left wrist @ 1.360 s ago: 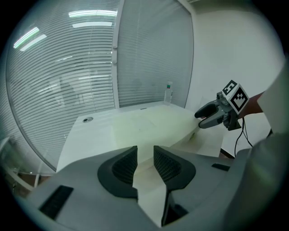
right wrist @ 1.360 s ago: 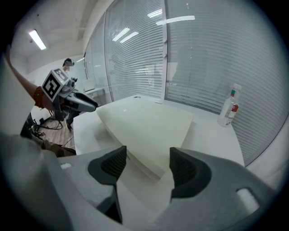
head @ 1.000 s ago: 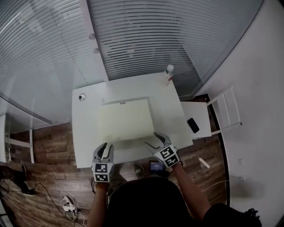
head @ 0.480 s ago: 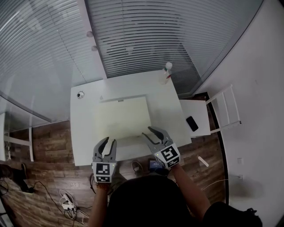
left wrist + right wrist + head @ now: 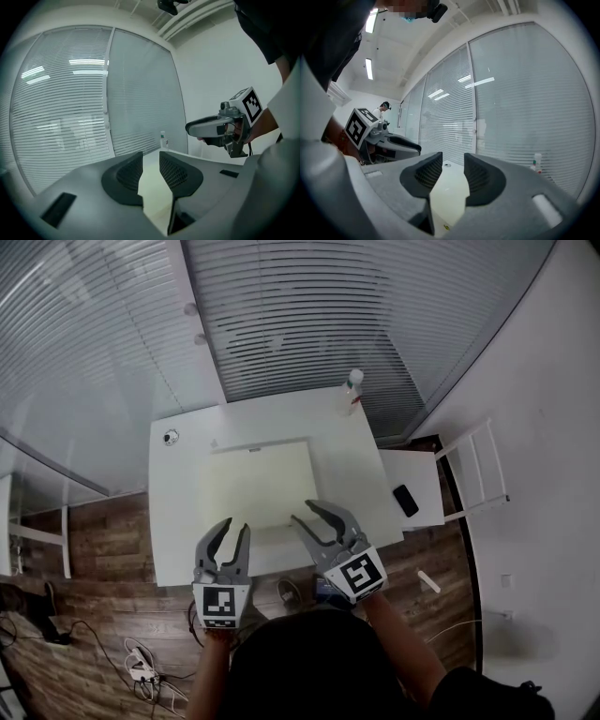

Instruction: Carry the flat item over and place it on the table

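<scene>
The flat item, a pale yellow board (image 5: 255,486), lies flat in the middle of the white table (image 5: 178,521). Both grippers hang in the air above the table's near edge. My left gripper (image 5: 234,526) is open with nothing between its jaws. My right gripper (image 5: 302,511) is also open and empty; its jaws have just been closing partway. In the left gripper view the board (image 5: 152,187) shows through the gap of the left gripper (image 5: 150,157). The right gripper view shows the board (image 5: 447,197) below the right gripper (image 5: 453,157).
A clear bottle (image 5: 352,390) stands at the table's far right corner and a small round object (image 5: 170,437) near the far left. A white side stand (image 5: 427,486) with a dark phone (image 5: 405,502) is to the right. Cables lie on the wooden floor (image 5: 103,559).
Both grippers have risen from the board's near edge toward the camera. The right gripper's jaws have narrowed. The board stays flat on the table.
</scene>
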Motion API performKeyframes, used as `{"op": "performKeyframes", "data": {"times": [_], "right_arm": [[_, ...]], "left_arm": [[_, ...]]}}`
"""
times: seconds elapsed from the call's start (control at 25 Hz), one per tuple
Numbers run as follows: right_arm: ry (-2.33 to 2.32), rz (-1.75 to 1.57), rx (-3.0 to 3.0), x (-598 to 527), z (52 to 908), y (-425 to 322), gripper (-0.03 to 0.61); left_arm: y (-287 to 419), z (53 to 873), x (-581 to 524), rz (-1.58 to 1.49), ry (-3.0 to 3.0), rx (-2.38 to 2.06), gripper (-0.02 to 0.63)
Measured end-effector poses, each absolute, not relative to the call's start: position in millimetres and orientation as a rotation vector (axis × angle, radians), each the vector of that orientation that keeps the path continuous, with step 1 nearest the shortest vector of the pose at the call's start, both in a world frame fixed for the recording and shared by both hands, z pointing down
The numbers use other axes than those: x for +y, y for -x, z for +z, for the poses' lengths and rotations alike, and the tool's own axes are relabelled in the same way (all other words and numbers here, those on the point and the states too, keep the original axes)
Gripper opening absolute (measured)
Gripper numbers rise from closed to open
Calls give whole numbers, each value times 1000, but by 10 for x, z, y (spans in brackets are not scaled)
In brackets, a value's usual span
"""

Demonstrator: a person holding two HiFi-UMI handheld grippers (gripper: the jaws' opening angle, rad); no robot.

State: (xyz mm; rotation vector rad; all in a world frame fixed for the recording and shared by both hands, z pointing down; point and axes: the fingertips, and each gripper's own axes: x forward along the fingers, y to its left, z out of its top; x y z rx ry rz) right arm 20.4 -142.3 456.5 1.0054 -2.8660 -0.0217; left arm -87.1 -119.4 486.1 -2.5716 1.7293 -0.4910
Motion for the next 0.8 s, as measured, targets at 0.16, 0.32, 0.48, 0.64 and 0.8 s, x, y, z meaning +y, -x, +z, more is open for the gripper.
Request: {"op": "performKeyframes", "data": {"times": [0.16,0.32,0.48,0.64,0.8], "right_arm": [[-999,-69,-2886,-1338,4334,-159,138],[-1014,-102,-2885,-1260,4260,-137,138],[-1084,-88,-2857,-1247,4259,-137,138],[-1130,-76,-2858,-1226,4235,-147,88],[-1103,-76,-2859,-1180,4250,-132,13]], "left_arm": [[822,4703,-1172,-435,2546,1737,118],[722,4710,-1111,-407,2552,1751,101],[664,4656,-1085,-376,2538,1768,94],[692,4614,-1051,-331,2507,1823,34],[689,4563,-996,-291,2496,1851,14]]}}
